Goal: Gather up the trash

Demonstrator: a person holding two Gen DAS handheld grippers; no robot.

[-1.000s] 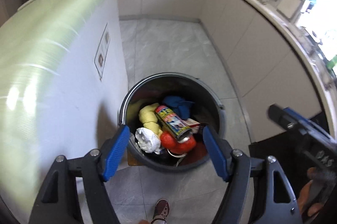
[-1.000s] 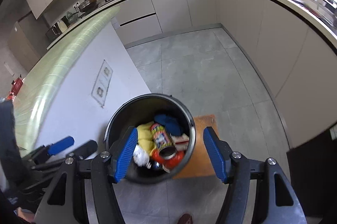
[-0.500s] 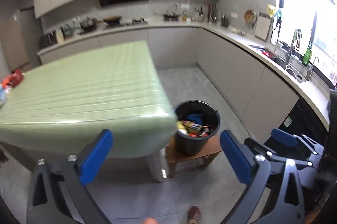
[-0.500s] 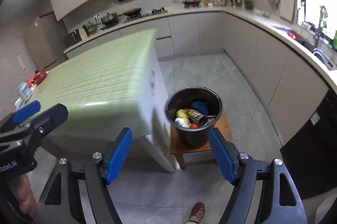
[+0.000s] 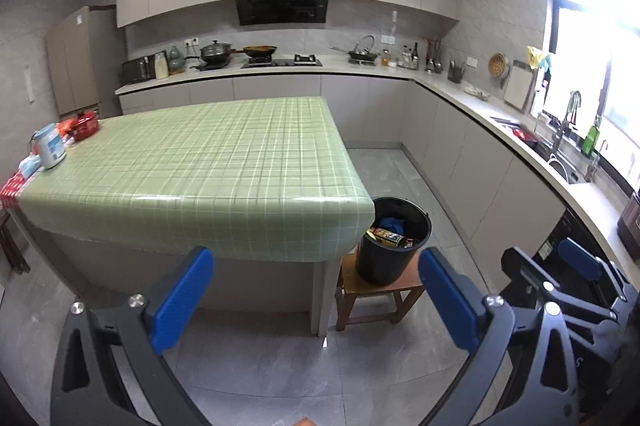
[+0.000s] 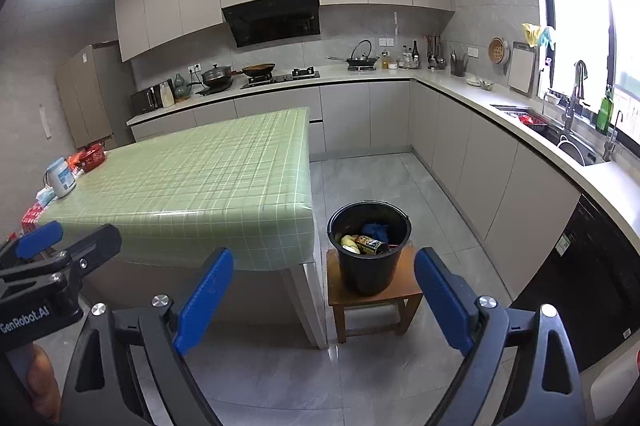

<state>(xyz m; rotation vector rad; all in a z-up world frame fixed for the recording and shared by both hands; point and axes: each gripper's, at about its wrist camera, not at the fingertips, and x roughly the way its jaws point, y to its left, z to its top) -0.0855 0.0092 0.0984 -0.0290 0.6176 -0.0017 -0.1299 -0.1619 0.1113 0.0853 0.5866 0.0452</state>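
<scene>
Now both grippers have pulled well back and up from the black bin [image 6: 369,246], which a second ago filled each view from right above and now sits small on the wooden stool [image 6: 372,300] just beside the corner of the green checked desk [image 5: 208,162]. The left gripper [image 5: 316,298] has its jaws released and wide, with only floor between them; the right gripper [image 6: 322,302] has just been opening its jaws too, and nothing is between them either. The trash lies inside the bin: a printed can [image 6: 370,245] on top, something yellow [image 6: 349,241] beside it, and a blue cloth [image 6: 376,229] behind. Since both hands are empty and away from the bin, this looks like the end of 1 drop, perhaps the last. The near part of the desk is bare; a white jug [image 5: 49,145] and red packets [image 5: 82,126] stand at its far left edge, and whether those count as trash I cannot tell.
</scene>
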